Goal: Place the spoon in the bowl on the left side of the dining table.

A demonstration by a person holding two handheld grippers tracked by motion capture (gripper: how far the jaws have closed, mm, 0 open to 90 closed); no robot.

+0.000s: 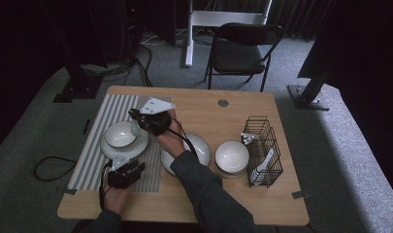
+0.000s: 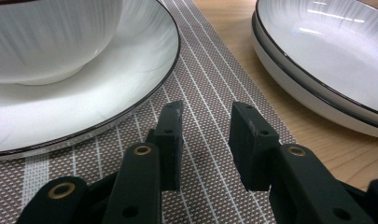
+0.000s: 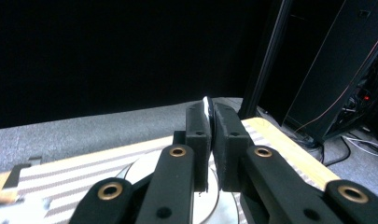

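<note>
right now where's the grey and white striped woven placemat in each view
high view: the grey and white striped woven placemat covers the left part of the table, under the person's left hand.
left gripper view: it runs from the bottom up through the middle, under the jaws.
right gripper view: lower left, beside the jaws.
shared landmark: the light wooden table bordering the mat.

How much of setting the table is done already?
Done: a bowl sits on a plate on the striped mat. In hand: the right gripper is shut on a thin white thing, probably a spoon, above that bowl. The left gripper rests open on the mat, holding nothing. Left: another bowl, stacked plates and spoons in the wire rack.
</note>
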